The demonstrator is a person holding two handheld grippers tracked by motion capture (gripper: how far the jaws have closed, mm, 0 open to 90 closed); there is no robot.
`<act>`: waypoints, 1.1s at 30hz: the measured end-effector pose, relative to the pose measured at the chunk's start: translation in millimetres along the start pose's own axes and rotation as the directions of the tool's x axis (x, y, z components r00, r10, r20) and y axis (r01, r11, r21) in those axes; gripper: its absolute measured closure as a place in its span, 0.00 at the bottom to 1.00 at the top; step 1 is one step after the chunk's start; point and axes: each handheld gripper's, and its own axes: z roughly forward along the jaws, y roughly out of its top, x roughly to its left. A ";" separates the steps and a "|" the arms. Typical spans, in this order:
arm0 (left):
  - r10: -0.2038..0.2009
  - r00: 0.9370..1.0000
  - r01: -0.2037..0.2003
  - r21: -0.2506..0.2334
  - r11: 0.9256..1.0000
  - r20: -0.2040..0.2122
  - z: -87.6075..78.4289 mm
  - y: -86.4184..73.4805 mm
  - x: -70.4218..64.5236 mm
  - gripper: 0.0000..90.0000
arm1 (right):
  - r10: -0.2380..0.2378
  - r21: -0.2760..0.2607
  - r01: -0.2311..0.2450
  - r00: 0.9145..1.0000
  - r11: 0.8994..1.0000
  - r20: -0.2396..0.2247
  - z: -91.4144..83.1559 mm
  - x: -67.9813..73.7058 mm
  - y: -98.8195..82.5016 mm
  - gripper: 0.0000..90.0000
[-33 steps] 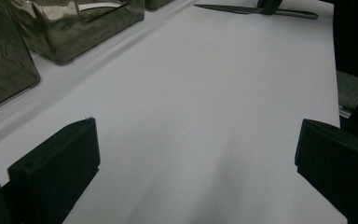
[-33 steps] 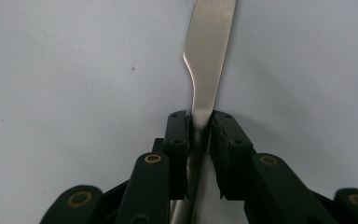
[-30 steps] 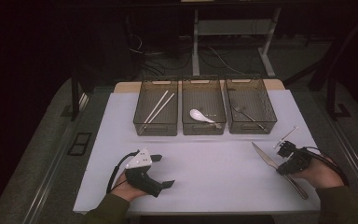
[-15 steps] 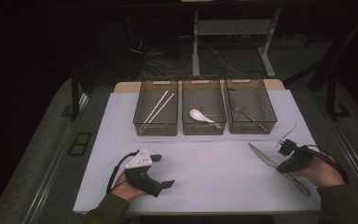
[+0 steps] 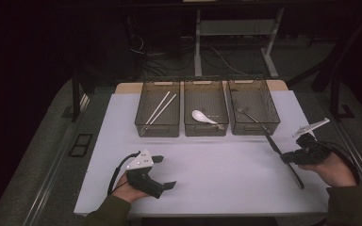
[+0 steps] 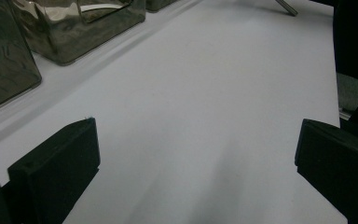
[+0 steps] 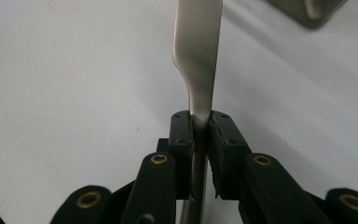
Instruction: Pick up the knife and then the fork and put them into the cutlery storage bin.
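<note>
Right gripper view: the right gripper (image 7: 199, 126) clamps a table knife (image 7: 198, 51) by its neck, above the white mat (image 7: 74, 70), seemingly lifted; the left gripper (image 6: 196, 154) rests wide, nothing between.

1. Left gripper (image 5: 162, 172): black body with a grey three-cornered plate on top and a black cable looping from its rear; its own view shows two broad, flat black pads (image 6: 58, 163).
2. Right gripper (image 7: 200, 135): black jointed links with brass-coloured rivets and small dark screws in the pad blocks; a pale plate tops it.
3. Both sleeves are dark olive green.
</note>
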 end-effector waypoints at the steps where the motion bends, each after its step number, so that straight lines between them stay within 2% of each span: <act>1: 0.000 1.000 0.000 0.001 1.000 0.000 -0.1 0.0 0.1 0.00 | 0.005 -0.024 -0.005 1.000 1.000 0.002 -2.5 -0.6 0.3 0.89; 3: -0.001 1.000 0.001 0.001 1.000 -0.001 -0.1 0.0 0.2 0.00 | 0.011 -0.050 -0.012 1.000 0.999 -0.015 -5.2 -2.2 0.4 0.89; 8: 0.000 1.000 0.000 0.001 1.000 -0.001 -0.1 0.1 0.0 0.00 | 0.033 -0.106 -0.033 0.999 0.994 -0.004 -10.5 -3.9 0.5 0.89; 17: -0.001 1.000 0.001 0.002 1.000 -0.003 -0.1 0.0 0.2 0.00 | 0.056 -0.190 -0.058 0.998 0.980 -0.016 -20.2 -7.2 4.8 0.89; 33: -0.007 1.000 0.007 -0.001 1.000 -0.005 -0.1 -0.2 0.4 0.00 | 0.072 -0.300 -0.073 0.997 0.951 -0.014 -32.3 -12.9 32.0 0.89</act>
